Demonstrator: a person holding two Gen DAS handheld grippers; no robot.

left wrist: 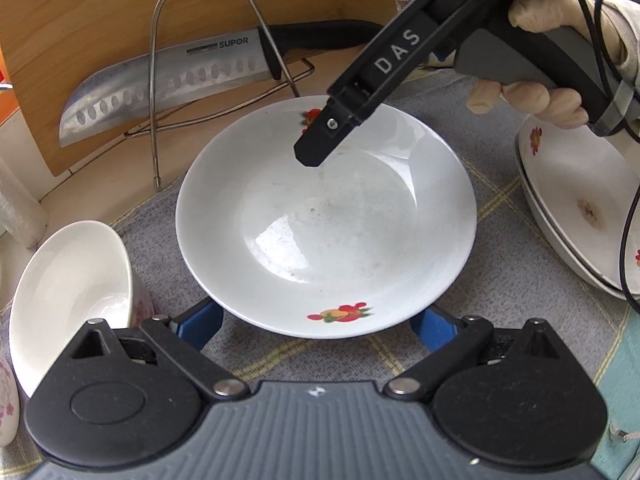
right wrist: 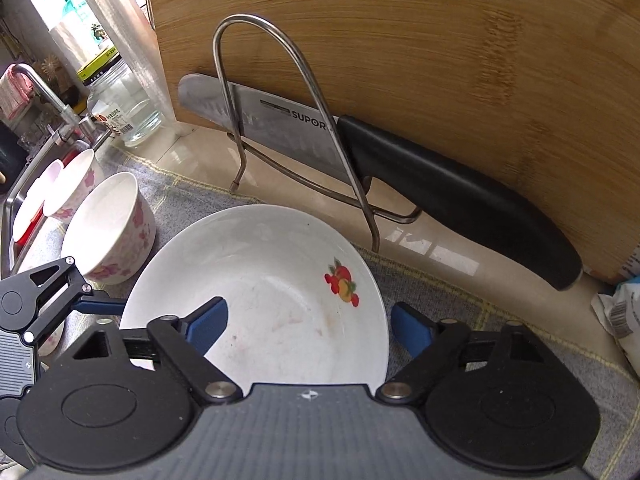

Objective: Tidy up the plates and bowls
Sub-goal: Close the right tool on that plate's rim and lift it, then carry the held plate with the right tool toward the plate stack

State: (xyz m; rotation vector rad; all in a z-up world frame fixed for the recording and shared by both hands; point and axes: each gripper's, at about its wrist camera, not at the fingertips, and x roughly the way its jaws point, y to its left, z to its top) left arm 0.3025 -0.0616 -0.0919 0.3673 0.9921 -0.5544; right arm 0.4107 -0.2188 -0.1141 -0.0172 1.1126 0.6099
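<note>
The plate [left wrist: 326,220], glossy white ceramic with fruit decals, lies on the grey woven mat on the bench [left wrist: 100,184]. From the left wrist, your left tongs [left wrist: 316,330] gape wide at its near rim, gripping nothing, while the right tongs [left wrist: 308,156] dip over its far rim. From the right wrist, those tongs [right wrist: 310,326] straddle the plate's [right wrist: 256,280] edge — partly open, pads not pressing. You're mid-pickup, I judge; next, pinch the slick rim firmly.

White plate [left wrist: 326,216] between open left tongs [left wrist: 320,324].
</note>
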